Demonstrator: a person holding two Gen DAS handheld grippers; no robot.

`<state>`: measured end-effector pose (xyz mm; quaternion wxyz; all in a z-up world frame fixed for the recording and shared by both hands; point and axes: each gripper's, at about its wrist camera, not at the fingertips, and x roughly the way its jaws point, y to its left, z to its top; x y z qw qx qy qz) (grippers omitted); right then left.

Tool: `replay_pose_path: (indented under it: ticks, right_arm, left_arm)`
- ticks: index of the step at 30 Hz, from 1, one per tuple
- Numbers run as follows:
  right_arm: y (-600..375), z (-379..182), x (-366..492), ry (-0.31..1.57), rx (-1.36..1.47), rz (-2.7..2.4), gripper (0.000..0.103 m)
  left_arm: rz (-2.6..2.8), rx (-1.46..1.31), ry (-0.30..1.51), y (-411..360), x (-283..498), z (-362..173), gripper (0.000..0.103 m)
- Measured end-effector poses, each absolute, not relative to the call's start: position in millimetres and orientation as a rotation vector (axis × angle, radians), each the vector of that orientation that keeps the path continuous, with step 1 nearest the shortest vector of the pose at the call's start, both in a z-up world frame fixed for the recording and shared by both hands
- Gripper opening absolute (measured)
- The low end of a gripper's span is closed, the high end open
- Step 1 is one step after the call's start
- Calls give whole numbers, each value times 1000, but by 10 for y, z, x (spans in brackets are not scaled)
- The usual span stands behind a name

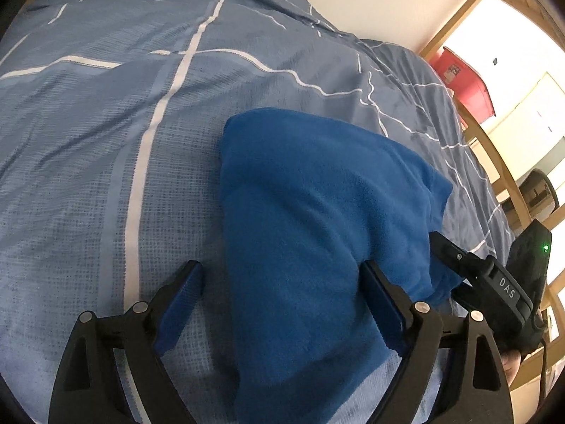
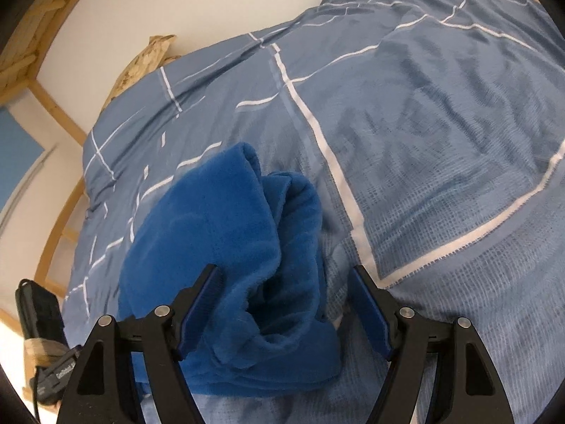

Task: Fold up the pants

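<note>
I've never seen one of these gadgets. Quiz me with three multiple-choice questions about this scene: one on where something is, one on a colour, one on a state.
1. Where do the pants lie?
A. on the floor
B. on the checked duvet
C. on a chair

2. What colour are the pants?
A. red
B. grey
C. bright blue

3. How do the jaws of the left gripper and right gripper stand?
A. both open
B. both shut
C. one open, one shut

Answers: 1 B, the duvet surrounds the pants in both views. 2 C, the fleece is vivid blue. 3 A, each wrist view shows a wide gap between the two jaws, with the fabric lying in it, unclamped.
</note>
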<state>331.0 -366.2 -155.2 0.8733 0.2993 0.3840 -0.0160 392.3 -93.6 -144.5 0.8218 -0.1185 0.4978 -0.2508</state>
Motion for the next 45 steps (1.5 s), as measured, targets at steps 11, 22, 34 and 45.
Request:
replay_pose_path:
  ticks: [11,22,34,45]
  right_arm:
    - [-3697,-1536,3327,805,705,56,48]
    - [-3497,-978,2879,702,597,1,33]
    - [-2620,-411,2586,622,505,98,33]
    - [-1044,-460,2871,633,447,250,32]
  left_arm:
    - [-567,-284,1044,-1062,3892,-1224,31]
    - [-587,-221,926,-857,3518,-705,26]
    - [-538,-168,803,118,3120,-103,26]
    - [-401,-54,775,1652,3283,-44,26]
